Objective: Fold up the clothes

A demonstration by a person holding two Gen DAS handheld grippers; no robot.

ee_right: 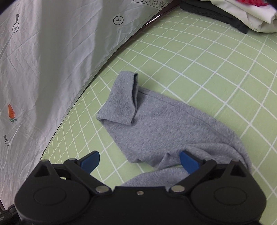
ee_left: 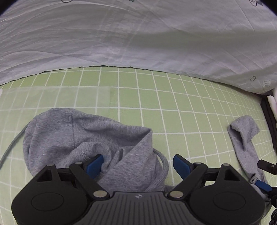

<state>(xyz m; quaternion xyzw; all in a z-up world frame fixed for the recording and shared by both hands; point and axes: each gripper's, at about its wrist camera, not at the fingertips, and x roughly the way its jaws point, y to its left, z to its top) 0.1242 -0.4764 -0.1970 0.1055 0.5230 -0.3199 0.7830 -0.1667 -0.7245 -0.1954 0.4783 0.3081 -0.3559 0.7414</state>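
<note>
Left tongs (ee_left: pixel 136 166) tilted steeply down over the table (ee_left: pixel 173 110), blue pads (ee_left: pixel 94 165) well apart, nothing clamped. Hood of the grey hoodie (ee_left: pixel 83 136) lies bunched right under them; one pad sits against the fabric folds, the other hangs over bare green grid mat beside the drawstring (ee_left: pixel 163 162). No pinch on the cloth visible.

Right tongs (ee_right: pixel 138 163) also pitched down, pads spread wide, not gripping. One pad is over bare mat, the other touches or sits just above the sleeve (ee_right: pixel 166 128) fabric; can't tell which. Sleeve runs away from the tongs across the mat, cuff (ee_right: pixel 119 102) folded back on itself at the far end. In the left wrist view that same sleeve lies off to the right, with a part of the right tongs on it.

White printed sheet (ee_right: pixel 52 60) borders the mat on the far side. Stack of folded clothes (ee_right: pixel 242 13), dark and white items, at the mat's far corner, well apart from the hoodie.
</note>
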